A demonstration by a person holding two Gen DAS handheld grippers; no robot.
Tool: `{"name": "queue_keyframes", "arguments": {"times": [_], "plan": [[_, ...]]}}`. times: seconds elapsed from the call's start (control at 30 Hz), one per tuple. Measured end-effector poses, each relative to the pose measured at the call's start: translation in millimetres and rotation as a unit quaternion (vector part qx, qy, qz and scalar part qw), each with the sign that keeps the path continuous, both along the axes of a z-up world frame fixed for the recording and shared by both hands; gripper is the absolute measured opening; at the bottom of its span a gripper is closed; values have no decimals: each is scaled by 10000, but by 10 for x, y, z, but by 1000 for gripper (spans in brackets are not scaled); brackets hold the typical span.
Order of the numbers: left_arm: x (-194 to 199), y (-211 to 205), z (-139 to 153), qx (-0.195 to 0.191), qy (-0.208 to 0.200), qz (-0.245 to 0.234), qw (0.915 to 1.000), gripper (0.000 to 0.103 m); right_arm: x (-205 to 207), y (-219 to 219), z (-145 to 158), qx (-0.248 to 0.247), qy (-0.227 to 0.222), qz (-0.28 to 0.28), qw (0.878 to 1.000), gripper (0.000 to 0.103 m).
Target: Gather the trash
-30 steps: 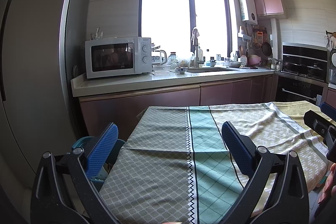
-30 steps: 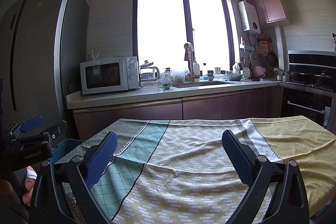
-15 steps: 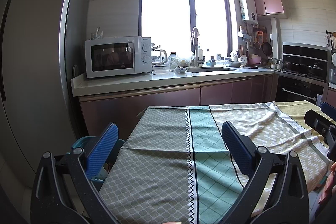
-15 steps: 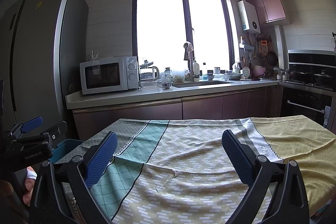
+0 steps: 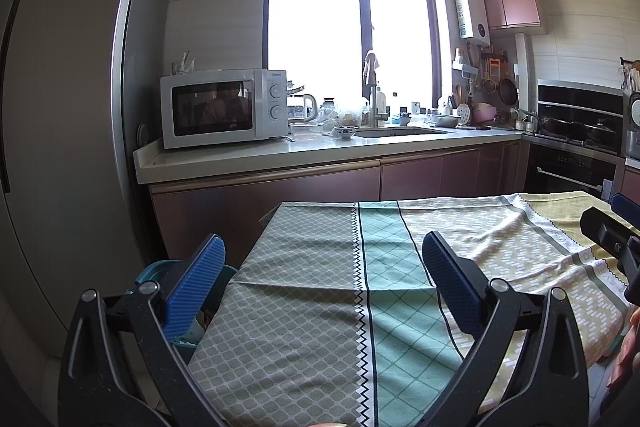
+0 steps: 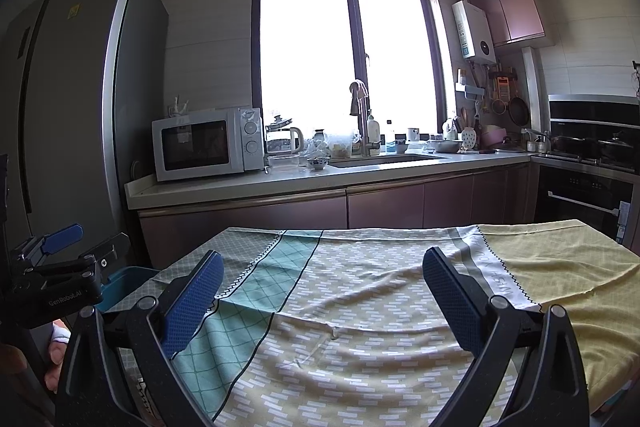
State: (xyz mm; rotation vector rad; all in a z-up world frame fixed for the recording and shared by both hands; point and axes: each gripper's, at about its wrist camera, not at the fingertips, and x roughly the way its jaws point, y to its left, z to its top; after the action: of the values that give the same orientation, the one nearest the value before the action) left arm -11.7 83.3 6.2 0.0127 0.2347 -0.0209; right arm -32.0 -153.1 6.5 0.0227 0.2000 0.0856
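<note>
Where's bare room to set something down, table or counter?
The patterned tablecloth-covered table is bare between and beyond both open grippers, left gripper and right gripper. The white counter has a free strip in front of the white microwave. Crowded: between the microwave and the sink, with bowls and containers.

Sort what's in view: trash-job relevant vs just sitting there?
Relevant: teal plastic bin beside the table; open left gripper; open right gripper. No trash visible.

Lying about: patterned green-yellow tablecloth; white microwave; blue-patterned bowl.
</note>
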Motion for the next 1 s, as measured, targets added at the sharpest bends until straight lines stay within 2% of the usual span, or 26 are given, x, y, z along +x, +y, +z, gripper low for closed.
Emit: {"name": "queue_keyframes", "arguments": {"times": [1.0], "plan": [[35,-37,-28,20,40,16,10000,97,-5,-2,-21,10,25,-16,10000,96]]}}
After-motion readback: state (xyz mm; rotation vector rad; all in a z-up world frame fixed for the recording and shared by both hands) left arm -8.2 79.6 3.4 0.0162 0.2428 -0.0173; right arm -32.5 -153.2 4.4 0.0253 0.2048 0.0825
